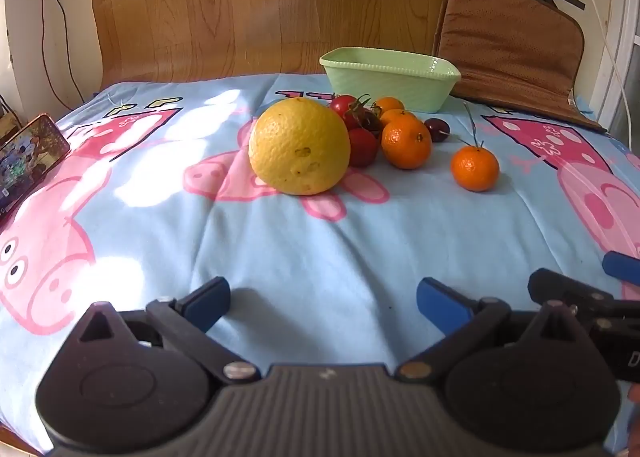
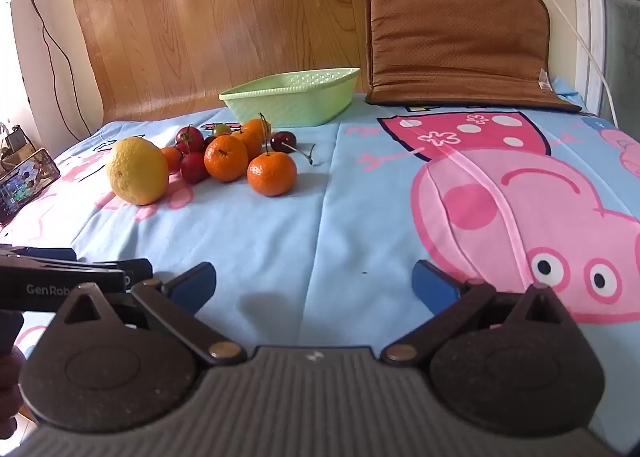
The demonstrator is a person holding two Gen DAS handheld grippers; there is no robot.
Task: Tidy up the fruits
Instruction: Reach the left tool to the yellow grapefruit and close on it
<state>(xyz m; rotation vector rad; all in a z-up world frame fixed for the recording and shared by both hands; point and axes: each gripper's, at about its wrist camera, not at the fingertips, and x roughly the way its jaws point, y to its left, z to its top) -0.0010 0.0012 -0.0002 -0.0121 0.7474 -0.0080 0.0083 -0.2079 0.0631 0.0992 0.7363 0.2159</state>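
We hold both grippers low over the blanket (image 1: 312, 257), side by side and well short of the fruit. Our left gripper (image 1: 323, 301) has its blue pads spread wide with nothing between them; our right gripper (image 2: 314, 285) is likewise released and empty.

The fruit sits in a cluster ahead — a big yellow citrus (image 1: 299, 146) nearest the left gripper, red tomatoes (image 1: 362, 147) touching it from behind, oranges (image 1: 406, 143) just beside those, and a dark cherry (image 1: 437, 129) near the back. One orange with a stem (image 1: 475, 168) lies a little apart to the right. Behind the cluster stands the green basket (image 1: 390, 77), empty as far as we can see, with a brown cushion (image 1: 512, 45) propped beside it. A phone (image 1: 28, 157) leans at the left edge.
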